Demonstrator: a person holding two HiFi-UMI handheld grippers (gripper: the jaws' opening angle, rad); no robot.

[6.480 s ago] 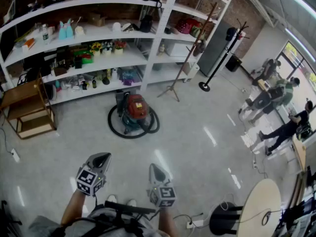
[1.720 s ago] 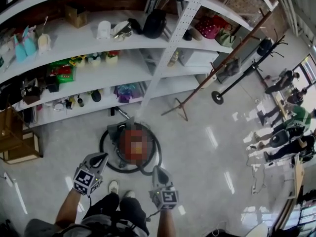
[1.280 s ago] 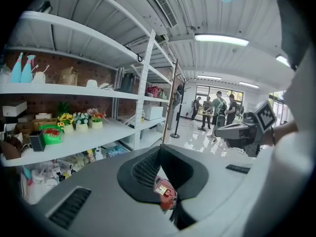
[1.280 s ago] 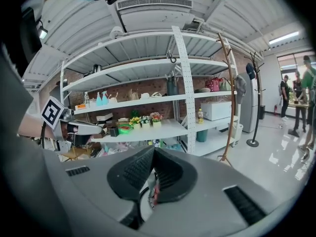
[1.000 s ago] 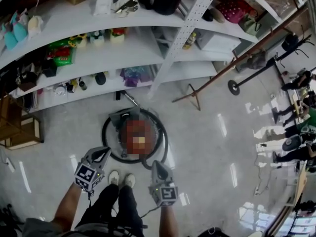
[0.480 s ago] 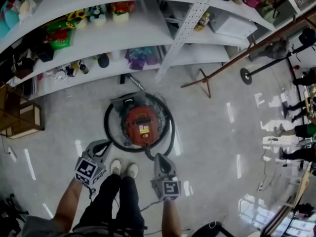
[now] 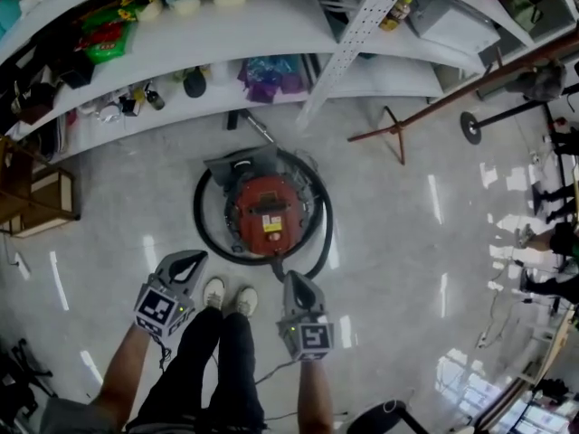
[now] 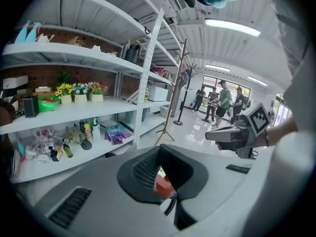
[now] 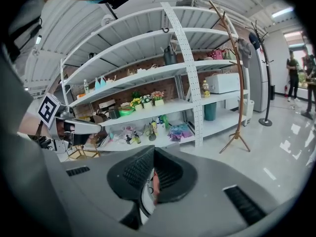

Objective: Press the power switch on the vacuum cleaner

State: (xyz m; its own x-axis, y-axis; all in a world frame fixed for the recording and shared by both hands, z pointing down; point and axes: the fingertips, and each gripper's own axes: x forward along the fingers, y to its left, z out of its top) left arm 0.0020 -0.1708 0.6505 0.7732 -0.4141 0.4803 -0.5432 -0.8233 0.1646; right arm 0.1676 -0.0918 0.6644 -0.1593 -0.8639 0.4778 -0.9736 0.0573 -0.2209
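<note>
at the left gripper [image 8: 162, 181] the jaws are drawn together to a thin slit with nothing gripped, and a sliver of the red vacuum cleaner [image 7: 269, 217] shows through that slit. the right gripper [image 9: 150, 181] is likewise clenched on nothing, with a strip of red and white showing in its gap. in the head view both grippers are held out on the near side of the vacuum cleaner, apart from its red body, the left one at near left and the right one with its tip showing just beside the black hose [image 7: 197, 217] that loops around the machine. the person's pale shoes [image 7: 229, 297] stand between the grippers. the vacuum cleaner sits on the glossy grey floor [image 7: 398, 242], close to the foot of the white shelving [image 7: 271, 21] on the far side, which carries flowers, bottles and other small goods. a wooden coat stand [image 7: 398, 132] is at far right
</note>
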